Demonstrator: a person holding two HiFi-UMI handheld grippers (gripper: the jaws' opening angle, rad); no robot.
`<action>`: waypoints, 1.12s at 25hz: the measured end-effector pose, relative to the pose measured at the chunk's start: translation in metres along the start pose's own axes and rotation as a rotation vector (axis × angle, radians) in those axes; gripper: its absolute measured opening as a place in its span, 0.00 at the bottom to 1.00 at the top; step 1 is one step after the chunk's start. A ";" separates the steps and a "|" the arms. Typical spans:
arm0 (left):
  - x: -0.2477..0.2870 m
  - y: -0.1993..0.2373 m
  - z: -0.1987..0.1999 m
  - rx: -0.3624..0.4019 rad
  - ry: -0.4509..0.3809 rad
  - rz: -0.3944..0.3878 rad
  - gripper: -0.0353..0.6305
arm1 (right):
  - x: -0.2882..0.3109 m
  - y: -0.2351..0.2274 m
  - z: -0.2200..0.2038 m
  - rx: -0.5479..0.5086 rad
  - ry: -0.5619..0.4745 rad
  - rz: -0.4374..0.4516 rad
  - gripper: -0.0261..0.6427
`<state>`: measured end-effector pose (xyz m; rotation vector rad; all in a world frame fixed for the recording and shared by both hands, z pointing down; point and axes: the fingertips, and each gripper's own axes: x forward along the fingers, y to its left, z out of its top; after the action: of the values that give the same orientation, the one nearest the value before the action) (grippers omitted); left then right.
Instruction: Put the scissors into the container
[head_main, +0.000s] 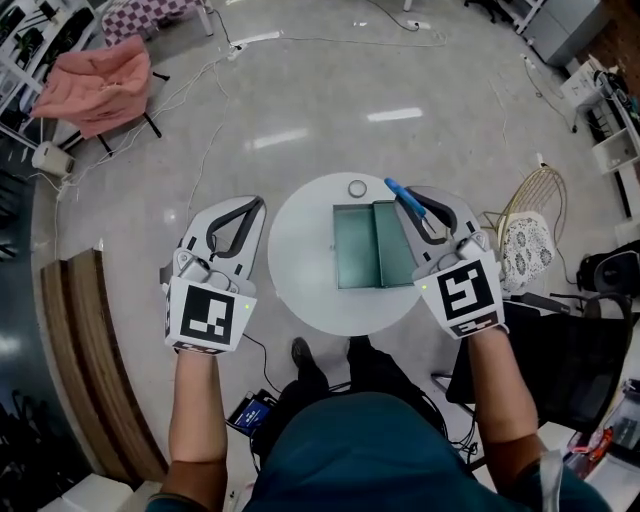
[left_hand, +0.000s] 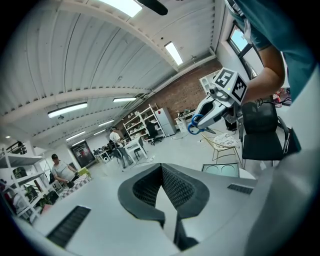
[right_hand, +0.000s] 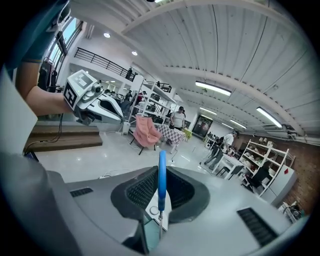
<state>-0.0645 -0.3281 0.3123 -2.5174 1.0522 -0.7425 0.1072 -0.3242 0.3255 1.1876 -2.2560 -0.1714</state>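
Observation:
A green two-compartment container (head_main: 357, 245) lies on the round white table (head_main: 300, 250). My right gripper (head_main: 424, 211) hovers over the container's far right corner, shut on the blue-handled scissors (head_main: 400, 191). In the right gripper view the blue handle (right_hand: 162, 172) stands up between the jaws, with the container (right_hand: 150, 231) below. My left gripper (head_main: 257, 205) hangs left of the table, off its edge, shut on nothing. The left gripper view shows its jaws (left_hand: 164, 197) together, and the right gripper with the scissors (left_hand: 195, 123) above the container (left_hand: 227, 169).
A small ring (head_main: 357, 188) lies on the table behind the container. A wire chair (head_main: 527, 225) and a black chair (head_main: 560, 350) stand to the right, a wooden bench (head_main: 95, 370) to the left, a pink-draped chair (head_main: 100, 80) far left. Cables run over the floor.

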 end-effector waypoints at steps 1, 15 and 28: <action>0.006 -0.001 -0.003 -0.003 0.004 -0.001 0.08 | 0.006 -0.002 -0.005 0.003 0.003 0.005 0.12; 0.034 -0.011 -0.048 -0.035 0.051 -0.009 0.08 | 0.071 0.015 -0.059 0.037 0.040 0.066 0.12; 0.045 -0.033 -0.105 -0.062 0.079 -0.034 0.08 | 0.125 0.058 -0.111 0.070 0.089 0.105 0.12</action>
<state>-0.0793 -0.3469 0.4289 -2.5834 1.0767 -0.8380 0.0714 -0.3714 0.4919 1.0868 -2.2553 0.0007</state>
